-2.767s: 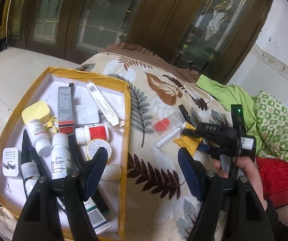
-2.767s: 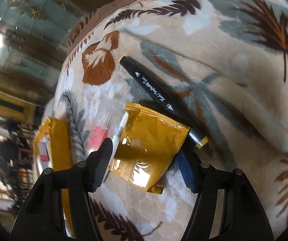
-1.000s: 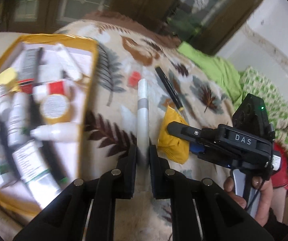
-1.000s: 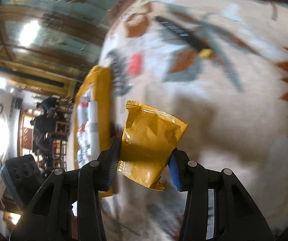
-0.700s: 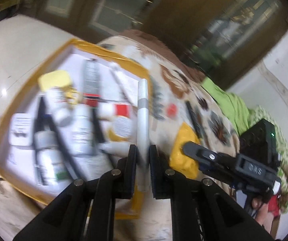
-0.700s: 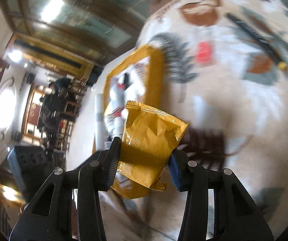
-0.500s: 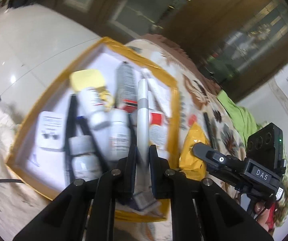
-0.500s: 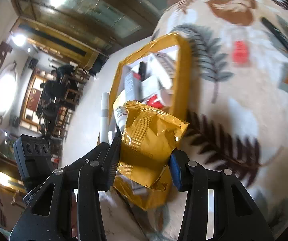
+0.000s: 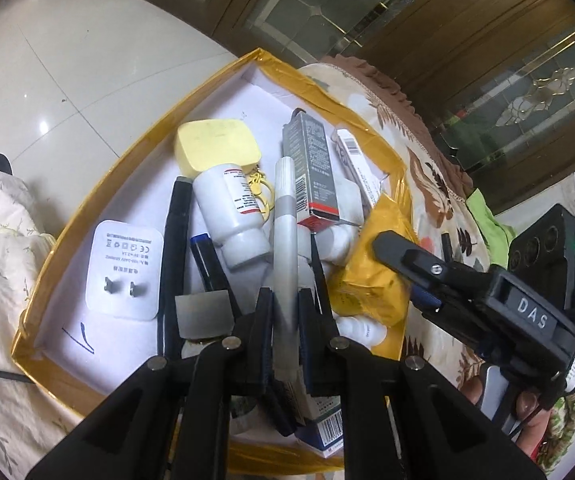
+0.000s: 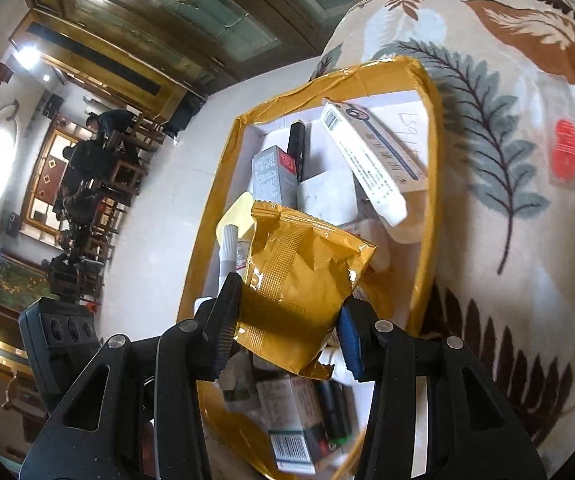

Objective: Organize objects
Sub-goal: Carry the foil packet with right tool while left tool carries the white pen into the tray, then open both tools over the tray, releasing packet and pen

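My left gripper (image 9: 285, 304) is shut on a white and grey pen (image 9: 284, 224), held upright over the yellow-rimmed box (image 9: 99, 184). My right gripper (image 10: 287, 320) is shut on a crinkled yellow foil packet (image 10: 299, 280), which hangs over the same box (image 10: 431, 184). In the left wrist view the right gripper (image 9: 403, 260) comes in from the right with the packet (image 9: 379, 256) over the box's right rim. The pen tip (image 10: 229, 248) shows left of the packet in the right wrist view.
The box holds white bottles (image 9: 231, 208), a yellow case (image 9: 217, 144), a white plug adapter (image 9: 125, 268), a grey carton (image 9: 311, 168), black pens (image 9: 177, 224) and a long white carton (image 10: 367, 168). A red sachet (image 10: 565, 152) lies on the leaf-patterned blanket (image 10: 507, 240).
Both grippers have carried their loads left, from over the blanket to over the box. The pen and the packet stay gripped throughout.
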The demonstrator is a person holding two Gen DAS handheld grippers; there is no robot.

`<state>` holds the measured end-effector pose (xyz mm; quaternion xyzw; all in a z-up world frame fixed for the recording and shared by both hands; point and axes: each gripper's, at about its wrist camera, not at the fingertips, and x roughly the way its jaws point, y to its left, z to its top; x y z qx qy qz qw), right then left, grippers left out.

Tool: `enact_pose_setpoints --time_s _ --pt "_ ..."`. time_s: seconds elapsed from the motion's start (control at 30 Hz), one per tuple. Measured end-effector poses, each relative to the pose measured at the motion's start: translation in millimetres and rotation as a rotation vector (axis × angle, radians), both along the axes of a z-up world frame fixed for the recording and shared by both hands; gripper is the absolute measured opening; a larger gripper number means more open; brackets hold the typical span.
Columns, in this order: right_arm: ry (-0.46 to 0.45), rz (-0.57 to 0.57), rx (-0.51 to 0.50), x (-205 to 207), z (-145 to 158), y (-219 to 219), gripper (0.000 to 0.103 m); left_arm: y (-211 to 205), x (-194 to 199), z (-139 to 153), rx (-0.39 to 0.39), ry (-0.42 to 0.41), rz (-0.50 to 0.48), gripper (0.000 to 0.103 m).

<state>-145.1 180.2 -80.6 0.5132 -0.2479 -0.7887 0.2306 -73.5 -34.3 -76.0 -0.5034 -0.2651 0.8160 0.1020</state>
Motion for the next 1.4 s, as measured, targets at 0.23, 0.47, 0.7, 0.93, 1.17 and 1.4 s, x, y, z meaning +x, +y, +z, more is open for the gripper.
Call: enact_pose_setpoints --time_s 0.23,0.47,0.7,0.93,1.17,1.4 --pt "0.020 0.028 0.057 -11 -2 -11 0.044 4 0 -4 -0.016 -0.015 -0.013 0.010" --pt "0.018 0.007 0.055 -22 -1 -6 0.044 0 -6 -8 0.002 -0.031 0.000 0.010" --pt "-0.006 -0.024 -0.004 -27 -5 4 0.045 -7 -8 -11 0.071 -0.047 0.022 0.013" --pt "-0.003 -0.010 -0.090 -21 -1 12 0.046 -7 5 10 0.042 0.076 0.058 0.062" --pt "0.122 -0.016 -0.133 13 19 67 0.046 -6 18 29 0.030 0.174 0.057 0.062" --pt "0.113 -0.275 0.045 33 14 182 0.046 -31 31 34 0.083 0.218 0.194 0.062"
